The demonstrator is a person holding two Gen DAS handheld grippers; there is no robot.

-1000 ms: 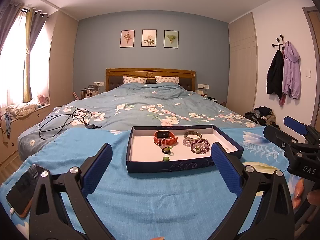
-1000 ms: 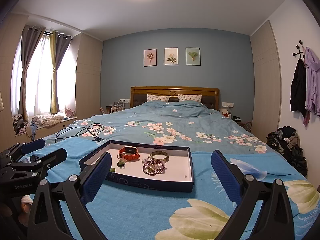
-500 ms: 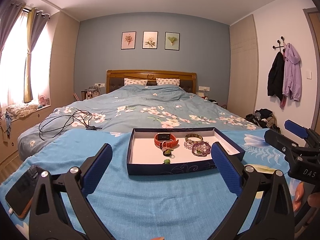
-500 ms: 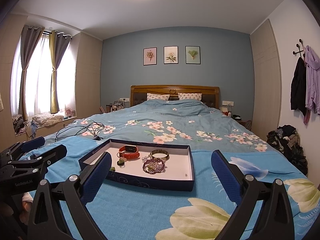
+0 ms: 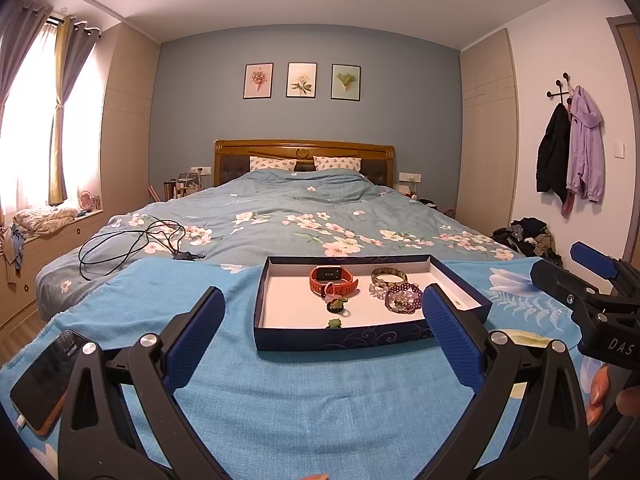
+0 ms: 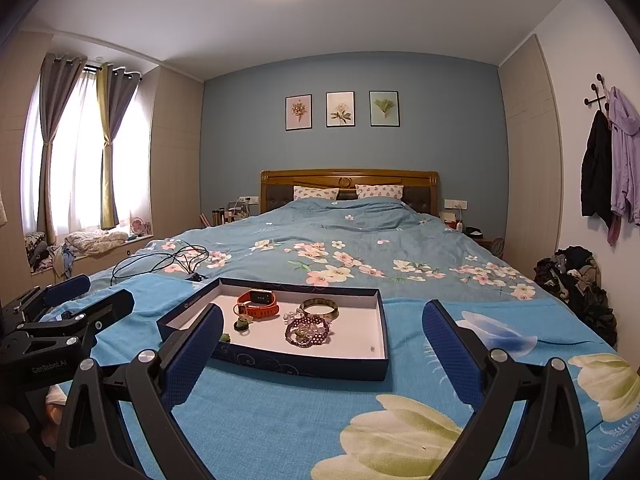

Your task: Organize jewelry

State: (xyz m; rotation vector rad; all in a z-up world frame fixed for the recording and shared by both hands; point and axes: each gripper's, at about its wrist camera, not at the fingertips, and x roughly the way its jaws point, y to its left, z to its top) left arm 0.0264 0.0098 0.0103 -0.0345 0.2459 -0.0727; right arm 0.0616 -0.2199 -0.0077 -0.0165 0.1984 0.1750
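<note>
A shallow dark-blue box lid (image 5: 340,342) (image 6: 304,366) with a white inside lies on the blue blanket at the foot of the bed. Inside it are an orange watch (image 5: 332,279) (image 6: 258,303), a brass bangle (image 5: 388,277) (image 6: 319,307), a purple bead bracelet (image 5: 403,298) (image 6: 307,330) and small green pieces (image 5: 336,305) (image 6: 242,324). My left gripper (image 5: 323,338) hangs open just short of the lid's near wall. My right gripper (image 6: 322,354) is open too, near the lid's front right side. Neither holds anything.
A phone (image 5: 44,376) lies on the blanket at the left. A black cable (image 5: 132,240) is coiled on the flowered duvet behind the lid. Each gripper shows at the edge of the other's view. Clothes are piled on the floor at the right (image 6: 576,280).
Both views have tilted up slightly, so the lid sits a little lower in the frames. Both grippers stay open and the jewelry has not moved.
</note>
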